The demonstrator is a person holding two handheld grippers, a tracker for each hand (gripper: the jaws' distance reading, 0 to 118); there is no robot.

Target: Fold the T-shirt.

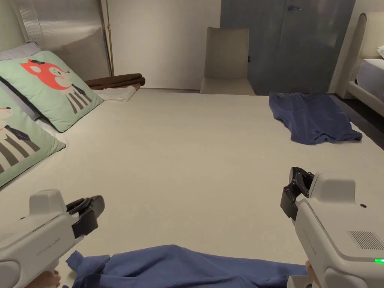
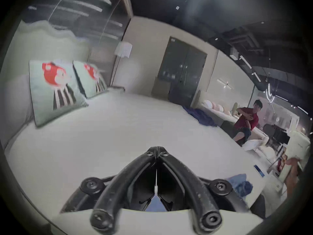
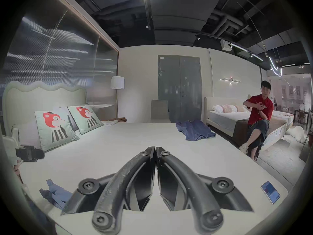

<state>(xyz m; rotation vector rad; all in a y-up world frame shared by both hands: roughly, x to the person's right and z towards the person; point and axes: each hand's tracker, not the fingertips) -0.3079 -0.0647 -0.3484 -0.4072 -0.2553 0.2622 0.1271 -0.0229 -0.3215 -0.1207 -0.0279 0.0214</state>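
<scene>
The left tongs point(image 1: 92, 210) sit at the near left, held low, their jaws pointing toward the far right. In the left gripper view the jaws meet at the tips with nothing between them. A bit of the holding hand point(image 1: 43, 279) shows under the white body. The right tongs point(image 1: 296, 187) sit at the near right, slightly higher, pointing far and a little left. In the right gripper view their jaws are pressed together, empty.
</scene>
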